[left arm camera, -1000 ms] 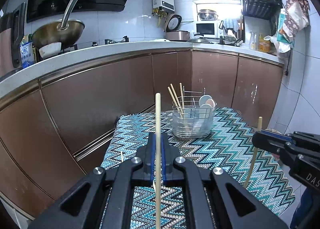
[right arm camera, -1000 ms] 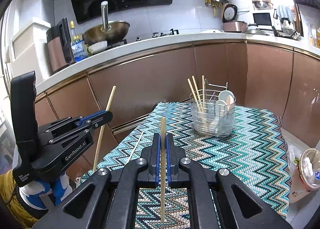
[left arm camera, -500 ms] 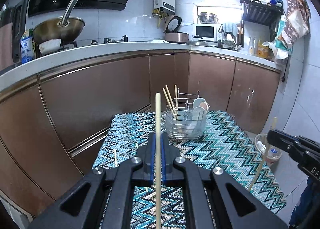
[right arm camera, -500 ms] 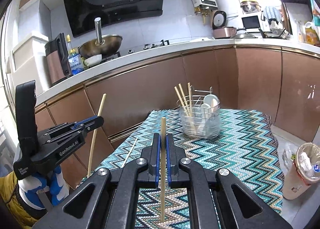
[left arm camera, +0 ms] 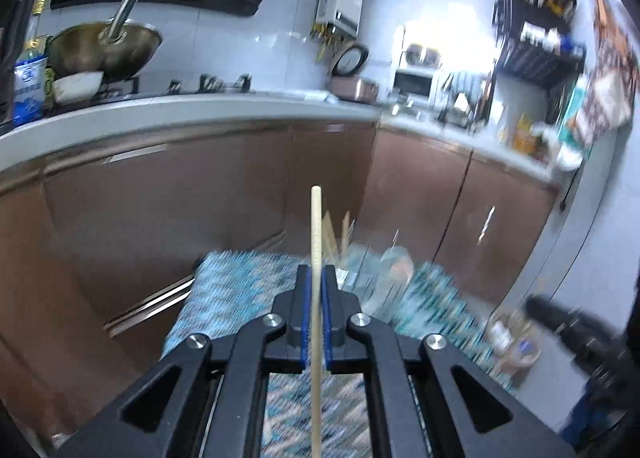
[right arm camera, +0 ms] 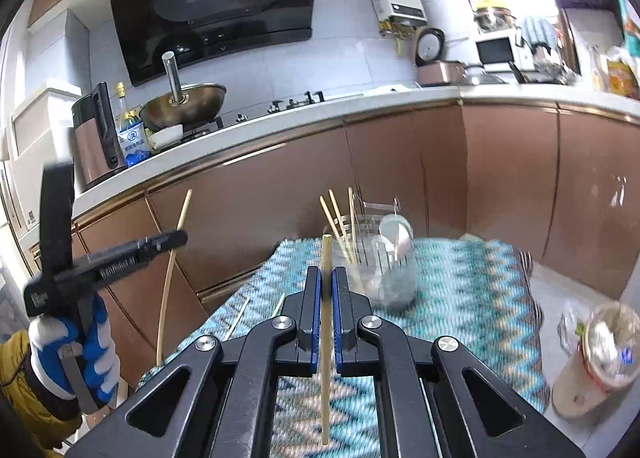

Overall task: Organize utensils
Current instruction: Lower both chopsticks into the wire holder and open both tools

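While the wire utensil basket [right arm camera: 374, 258] stands mid-frame on the zigzag cloth [right arm camera: 472, 290], the left gripper [left arm camera: 315, 298] and right gripper [right arm camera: 326, 298] each clamp one upright chopstick [right arm camera: 326, 338].

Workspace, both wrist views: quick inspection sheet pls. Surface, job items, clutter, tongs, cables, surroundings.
Surface: zigzag cloth covers the table; its top shows in blur in the left wrist view.
Job's things: wire utensil holder upright on the cloth, with chopsticks and spoons standing in it; two loose chopsticks lying on the cloth's near left part.
Clutter: lidded drink cup at the right, beyond the cloth's edge.
Grippers: left tongs shut on a chopstick; right tongs shut on another chopstick.
Cables: nothing seen.
Surroundings: brown cabinets, wok on the stove, range hood.
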### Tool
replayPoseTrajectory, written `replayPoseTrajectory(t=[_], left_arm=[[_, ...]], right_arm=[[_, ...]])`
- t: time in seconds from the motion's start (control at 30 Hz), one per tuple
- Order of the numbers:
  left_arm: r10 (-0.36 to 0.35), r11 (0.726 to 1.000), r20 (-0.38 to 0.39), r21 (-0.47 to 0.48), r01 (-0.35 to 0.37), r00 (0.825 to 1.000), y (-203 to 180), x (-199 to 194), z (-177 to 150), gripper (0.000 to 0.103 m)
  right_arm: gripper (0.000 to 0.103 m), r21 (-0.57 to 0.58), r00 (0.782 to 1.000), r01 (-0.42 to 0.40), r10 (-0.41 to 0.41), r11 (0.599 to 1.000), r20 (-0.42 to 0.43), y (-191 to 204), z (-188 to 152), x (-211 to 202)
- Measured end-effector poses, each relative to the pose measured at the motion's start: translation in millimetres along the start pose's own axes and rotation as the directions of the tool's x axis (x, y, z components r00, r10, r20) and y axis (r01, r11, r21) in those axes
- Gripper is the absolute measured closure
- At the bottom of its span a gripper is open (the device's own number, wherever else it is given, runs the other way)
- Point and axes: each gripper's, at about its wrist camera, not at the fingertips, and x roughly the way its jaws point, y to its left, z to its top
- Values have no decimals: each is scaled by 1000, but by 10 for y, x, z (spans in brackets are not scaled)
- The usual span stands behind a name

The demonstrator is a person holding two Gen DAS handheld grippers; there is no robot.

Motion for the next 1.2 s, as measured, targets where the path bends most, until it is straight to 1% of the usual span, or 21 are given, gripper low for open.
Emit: replayPoseTrajectory(t=[0.1, 0.2, 0.27, 0.33, 0.4, 0.47, 0.57, 0.7, 0.77, 0.9, 1.0, 1.1, 1.13, 1.2], left_arm=[[-61, 996, 49, -56, 64, 997, -31, 183, 344, 98], [-106, 987, 124, -110, 120, 987, -45, 422, 644, 98], [-116, 980, 182, -141, 143, 976, -60, 592, 771, 98], [-104, 978, 231, -153, 141, 967, -86, 766, 863, 98], [-95, 977, 266, -162, 141, 959, -109, 966, 899, 98], [-79, 975, 279, -177, 132, 957, -104, 1194, 882, 98], [-75, 970, 247, -208, 128, 966, -61, 1605, 813, 98], [-74, 963, 209, -239, 124, 975, -21, 1986, 693, 98], [-73, 962, 197, -246, 121, 978, -21, 2131, 643, 98], [-72, 962, 192, -246, 119, 979, -31, 2298, 529, 98], [-48, 973, 213, -209, 93, 976, -82, 2346, 377, 98], [-23, 979, 221, -191, 66, 975, -111, 2405, 229, 98], [-7, 982, 225, -183, 49, 974, -114, 2418, 184, 97], [-4, 981, 216, -189, 45, 976, -98, 2432, 123, 97]], right_arm=[[98, -9, 998, -26, 27, 1000, 55, -30, 262, 154], [98, -22, 992, -44, 46, 999, 118, -84, 559, 372], [98, -28, 985, -52, 56, 998, 160, -114, 741, 530], [98, -35, 978, -56, 62, 998, 197, -163, 897, 743], [98, -47, 976, -55, 64, 997, 207, -204, 980, 959], [98, -65, 977, -41, 53, 997, 208, -244, 1014, 1172], [98, -70, 980, -18, 31, 997, 195, -372, 1012, 1435], [98, -91, 980, 16, 2, 996, 197, -505, 958, 1569], [98, -87, 981, 14, 3, 996, 195, -565, 929, 1622], [98, -81, 978, 4, 13, 997, 210, -602, 921, 1659], [98, -101, 976, 23, 0, 995, 220, -594, 840, 1718], [98, -109, 979, 46, -23, 993, 203, -597, 695, 1811], [98, -107, 980, 49, -27, 993, 199, -608, 663, 1827], [97, -86, 981, 43, -26, 995, 193, -654, 608, 1828]])
